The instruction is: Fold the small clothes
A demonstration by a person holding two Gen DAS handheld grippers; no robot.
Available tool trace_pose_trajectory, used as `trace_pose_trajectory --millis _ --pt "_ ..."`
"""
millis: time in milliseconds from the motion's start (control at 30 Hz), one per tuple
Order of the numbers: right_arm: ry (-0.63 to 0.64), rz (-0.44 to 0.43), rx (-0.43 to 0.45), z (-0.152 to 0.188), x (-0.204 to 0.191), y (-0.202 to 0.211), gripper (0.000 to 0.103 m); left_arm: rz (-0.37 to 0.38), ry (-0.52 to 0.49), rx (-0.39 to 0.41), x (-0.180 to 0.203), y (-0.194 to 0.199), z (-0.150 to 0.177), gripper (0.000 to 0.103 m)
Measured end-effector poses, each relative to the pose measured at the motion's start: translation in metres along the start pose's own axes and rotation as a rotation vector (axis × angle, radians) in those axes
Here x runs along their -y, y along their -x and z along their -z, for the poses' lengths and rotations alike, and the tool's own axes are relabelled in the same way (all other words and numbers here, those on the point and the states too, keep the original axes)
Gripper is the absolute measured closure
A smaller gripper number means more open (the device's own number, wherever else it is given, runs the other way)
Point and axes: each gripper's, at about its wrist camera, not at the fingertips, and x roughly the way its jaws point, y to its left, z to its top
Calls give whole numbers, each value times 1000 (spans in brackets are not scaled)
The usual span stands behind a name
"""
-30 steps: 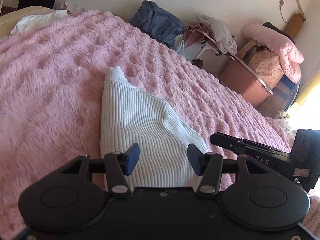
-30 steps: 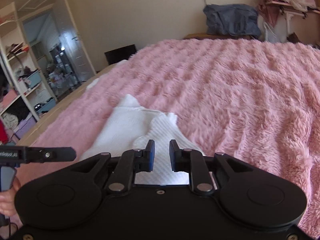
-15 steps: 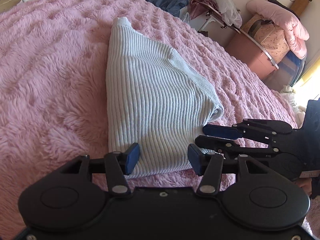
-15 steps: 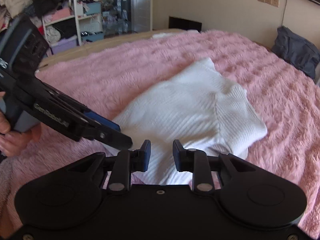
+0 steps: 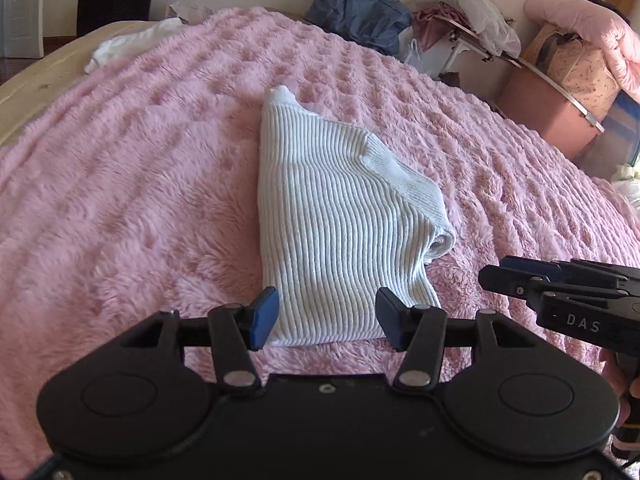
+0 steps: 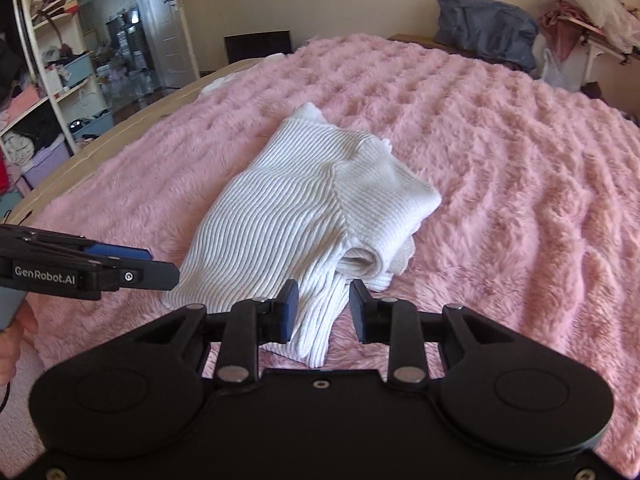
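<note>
A white ribbed knit garment [image 5: 340, 216] lies folded on the pink fluffy blanket [image 5: 120, 200], with a rolled sleeve end at its right side. It also shows in the right wrist view [image 6: 304, 204]. My left gripper [image 5: 327, 319] is open and empty, hovering over the garment's near edge. My right gripper [image 6: 323, 310] is open and empty, just above the garment's near corner; it shows from the side in the left wrist view [image 5: 496, 276]. The left gripper shows at the left of the right wrist view [image 6: 160, 268].
The blanket [image 6: 520, 160] covers a wide bed. Another white cloth [image 5: 120, 46] lies at the far left corner. A blue bag [image 5: 356, 12], a cluttered rack [image 5: 472, 36] and boxes [image 5: 560, 92] stand beyond the bed. Shelves [image 6: 48, 80] stand to the left.
Both grippers have drawn back from the garment and lifted. The right gripper's jaws have widened from nearly shut to open. The garment stays folded on the blanket.
</note>
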Motion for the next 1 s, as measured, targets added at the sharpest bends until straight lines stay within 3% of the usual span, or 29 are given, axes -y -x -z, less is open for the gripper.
trace_pose_trajectory --millis 67,100,300,367,667,1000 --pt "-36 59 19 -2 -9 20 53 -36 15 5 5 19 1 46" --pt "-48 82 31 -2 -14 30 49 -57 14 3 9 27 2 46" --pt "-39 153 55 6 -47 72 44 -144 -6 -5 28 73 18 45" --pt "-35 177 49 11 -54 80 37 -168 -8 -1 33 85 24 45" --pt "-114 162 -24 27 -63 96 36 -212 -15 -20 48 113 44 43" --pt "-77 177 -42 30 -75 97 35 -254 -25 -41 49 114 51 42"
